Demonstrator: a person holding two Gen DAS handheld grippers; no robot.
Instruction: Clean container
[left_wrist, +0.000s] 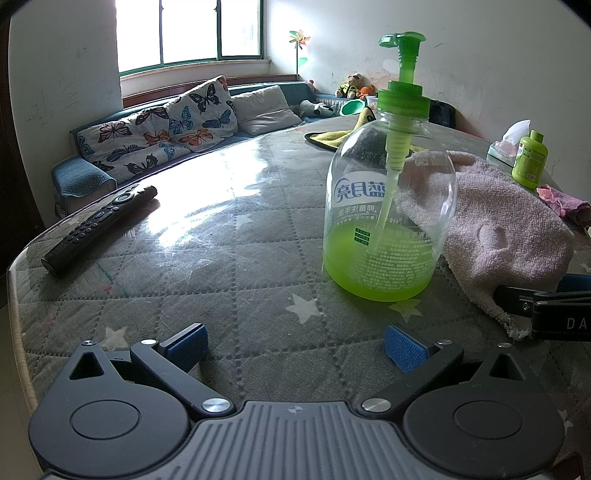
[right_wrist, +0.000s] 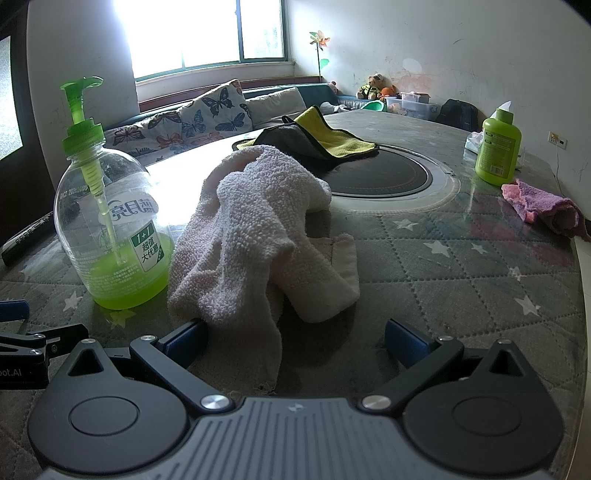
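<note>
The soap bottle (left_wrist: 388, 206) (green soap at the bottom) stands on the table (left_wrist: 236, 266), touching the pink towel (right_wrist: 258, 236); the left gripper (left_wrist: 293, 349) is wide apart and empty; the right gripper (right_wrist: 295, 341) is wide apart too, with the towel's edge lying between its fingers.

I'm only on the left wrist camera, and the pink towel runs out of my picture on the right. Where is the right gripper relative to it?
Observer: The right gripper is open, and a corner of the towel hangs between its fingers, close to the left one.
Operator: What lies beyond the towel?
Observer: A round black hotplate set into the table, with a yellow and grey cloth partly across it.
Operator: Anything on the soap bottle's far side?
Observer: The soap bottle carries a green and white sticker reading 1+1.
</note>
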